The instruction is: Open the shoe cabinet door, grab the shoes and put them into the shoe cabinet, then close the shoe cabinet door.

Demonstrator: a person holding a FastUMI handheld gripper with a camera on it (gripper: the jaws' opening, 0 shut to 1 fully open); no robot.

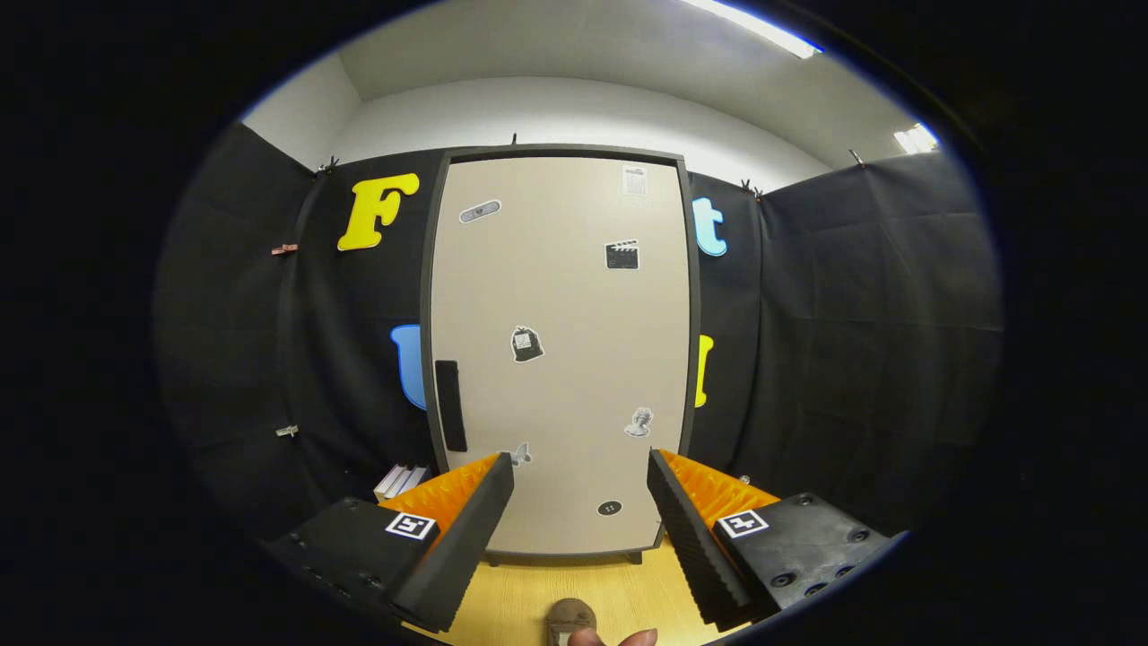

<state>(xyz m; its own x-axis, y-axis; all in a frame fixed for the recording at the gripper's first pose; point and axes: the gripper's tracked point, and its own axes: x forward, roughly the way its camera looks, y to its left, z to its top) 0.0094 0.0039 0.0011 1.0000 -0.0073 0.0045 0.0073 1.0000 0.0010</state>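
Stage: I judge the task barely begun; none of its three steps shows as done.
Cabinet: the shoe cabinet stands upright on the wooden floor, against the booth wall, straight ahead of my fingers and beyond them.
Door: the cabinet door is flush and closed, stickers scattered across it; its dark handle runs vertically near the door's left edge, low down.
Gripper: my gripper hangs spread wide with nothing between the fingers, well apart from the door.
Shoes: a brown rounded thing lies on the floor below the fingers; it may be a shoe, but I cannot tell.
Person: fingertips show just beside that brown thing.
Left to do: open the door by the handle, carry the shoes inside, shut the door.
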